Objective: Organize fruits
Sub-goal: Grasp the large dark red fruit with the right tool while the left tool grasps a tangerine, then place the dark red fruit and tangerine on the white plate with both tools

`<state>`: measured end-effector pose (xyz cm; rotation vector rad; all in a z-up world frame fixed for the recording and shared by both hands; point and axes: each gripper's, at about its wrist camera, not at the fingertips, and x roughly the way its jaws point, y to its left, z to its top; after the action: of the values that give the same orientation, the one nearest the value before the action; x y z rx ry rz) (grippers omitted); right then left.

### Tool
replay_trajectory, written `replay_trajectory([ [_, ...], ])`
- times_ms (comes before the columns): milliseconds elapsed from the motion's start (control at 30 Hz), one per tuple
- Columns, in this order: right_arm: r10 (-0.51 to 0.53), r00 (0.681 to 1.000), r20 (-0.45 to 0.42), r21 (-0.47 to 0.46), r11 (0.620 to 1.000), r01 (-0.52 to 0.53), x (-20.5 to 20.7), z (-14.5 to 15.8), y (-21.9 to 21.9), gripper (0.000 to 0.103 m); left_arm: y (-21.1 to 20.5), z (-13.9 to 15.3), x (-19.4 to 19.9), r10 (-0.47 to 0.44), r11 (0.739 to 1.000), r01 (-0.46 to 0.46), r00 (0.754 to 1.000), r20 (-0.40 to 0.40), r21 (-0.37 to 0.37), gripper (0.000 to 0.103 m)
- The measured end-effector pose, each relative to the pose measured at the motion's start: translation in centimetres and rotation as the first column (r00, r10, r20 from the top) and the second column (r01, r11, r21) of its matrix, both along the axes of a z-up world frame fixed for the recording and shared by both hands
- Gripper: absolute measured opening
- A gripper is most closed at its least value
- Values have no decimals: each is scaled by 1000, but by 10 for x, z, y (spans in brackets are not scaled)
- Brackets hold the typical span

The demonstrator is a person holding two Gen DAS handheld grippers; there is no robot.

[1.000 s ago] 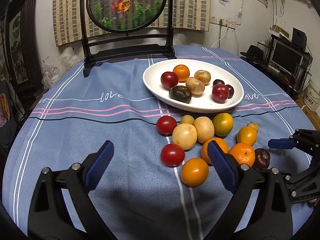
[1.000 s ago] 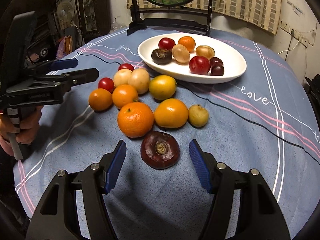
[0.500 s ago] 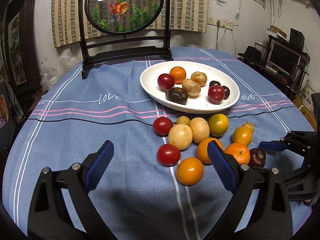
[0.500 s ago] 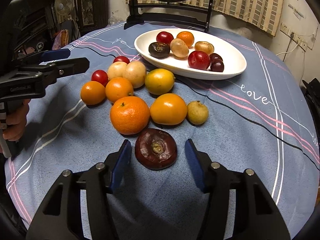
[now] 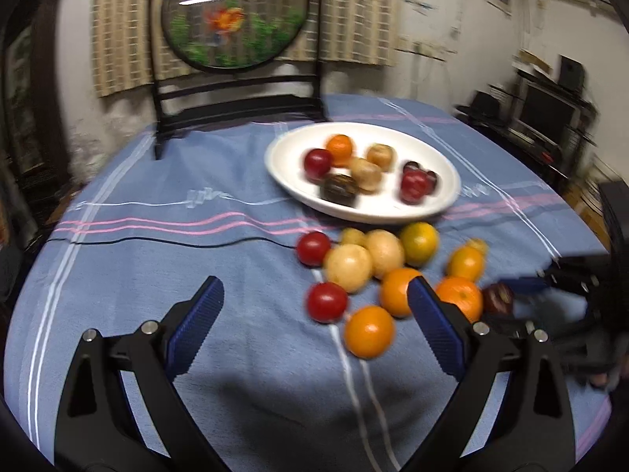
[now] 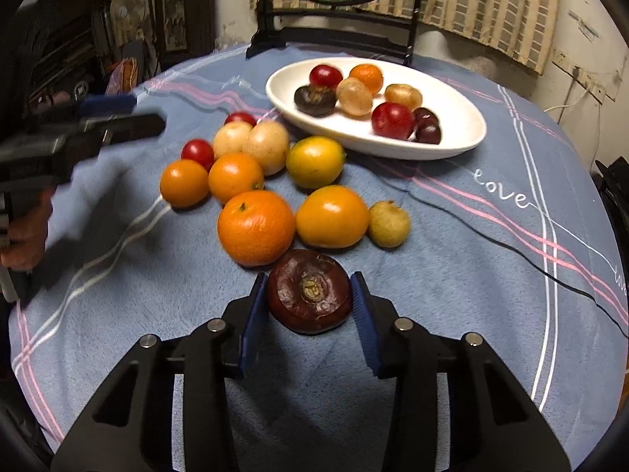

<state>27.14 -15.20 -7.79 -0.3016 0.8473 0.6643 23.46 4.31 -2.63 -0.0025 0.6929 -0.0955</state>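
Altogether, eight fruits on plate [image 6: 468,137], twelve on tablecloth [image 6: 452,259].

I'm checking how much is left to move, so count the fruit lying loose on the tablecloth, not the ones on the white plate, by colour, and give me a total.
Red fruits: 2
Pale tan fruits: 2
Orange to yellow-orange fruits: 5
Small yellow fruits: 2
Dark maroon fruit: 1
Total: 12
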Motion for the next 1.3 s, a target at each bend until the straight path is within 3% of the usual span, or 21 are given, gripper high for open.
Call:
replay_trajectory([
  [33, -15, 1000, 4, 14, 1000, 15, 2, 3, -4, 43, -2, -1, -2, -34, 999, 34, 999, -6, -8, 94],
  [167, -64, 998, 0, 43, 997, 64, 8, 7, -15, 43, -17, -8, -5, -157, 988, 156, 986, -48, -10, 65],
  [300, -87, 996, 1, 55, 995, 87, 10, 9, -20, 43, -32, -21, -2, -198, 978, 203, 974, -112, 38, 47],
  [700, -87, 996, 18, 59, 995, 85, 6, 12, -19, 43, -23, -31, 11, -131, 989, 140, 981, -144, 55, 46],
  [900, -82, 996, 20, 60, 995, 81, 5, 13, -19, 43, -19, -35, 16, -115, 991, 124, 980, -164, 46, 39],
  [1300, -83, 996, 20, 57, 995, 82, 4, 13, -18, 43, -19, -38, 16, -103, 992, 116, 976, -190, 58, 38],
])
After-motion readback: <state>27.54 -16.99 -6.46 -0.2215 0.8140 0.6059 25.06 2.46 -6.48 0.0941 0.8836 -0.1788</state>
